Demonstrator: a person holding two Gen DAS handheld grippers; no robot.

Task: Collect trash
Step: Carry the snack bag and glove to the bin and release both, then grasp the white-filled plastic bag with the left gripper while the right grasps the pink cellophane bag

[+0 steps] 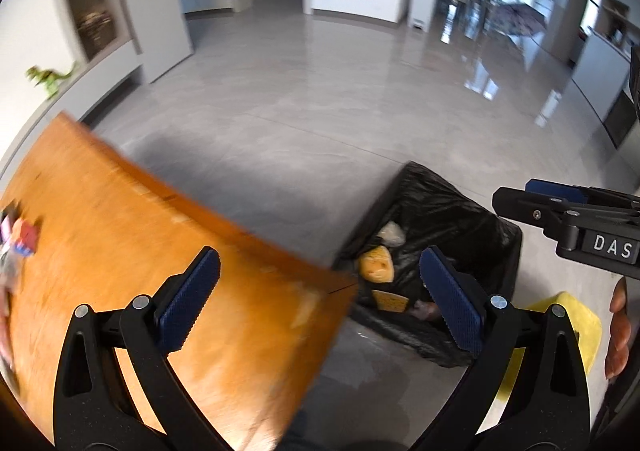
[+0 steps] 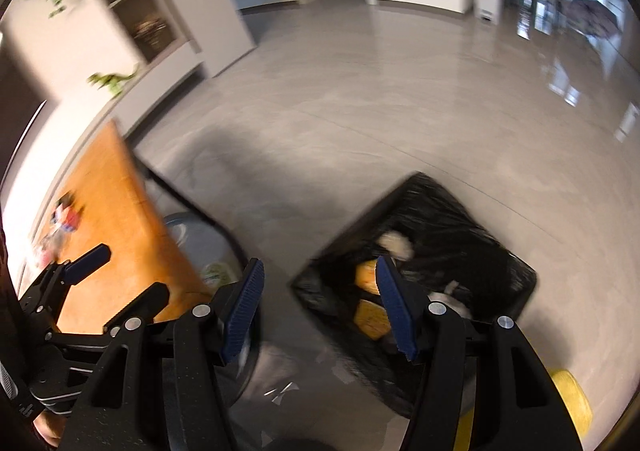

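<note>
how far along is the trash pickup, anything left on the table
Done: several scraps, some yellow, already lie in the black-lined bin on the floor. In hand: nothing; the left gripper and the right gripper are both open and empty above the bin. Left: colourful wrappers sit blurred at the far end of the wooden table.

Bin (image 1: 432, 211) is lined in glossy black; yellow-orange wrappers (image 1: 376, 265) are seen inside. Table (image 1: 120, 235) is orange-brown wood, floor (image 1: 320, 91) pale grey gloss. Gripper pads (image 1: 190, 297) are ribbed dark blue on black frames; dinosaur toy (image 1: 48, 77) is green.
</note>
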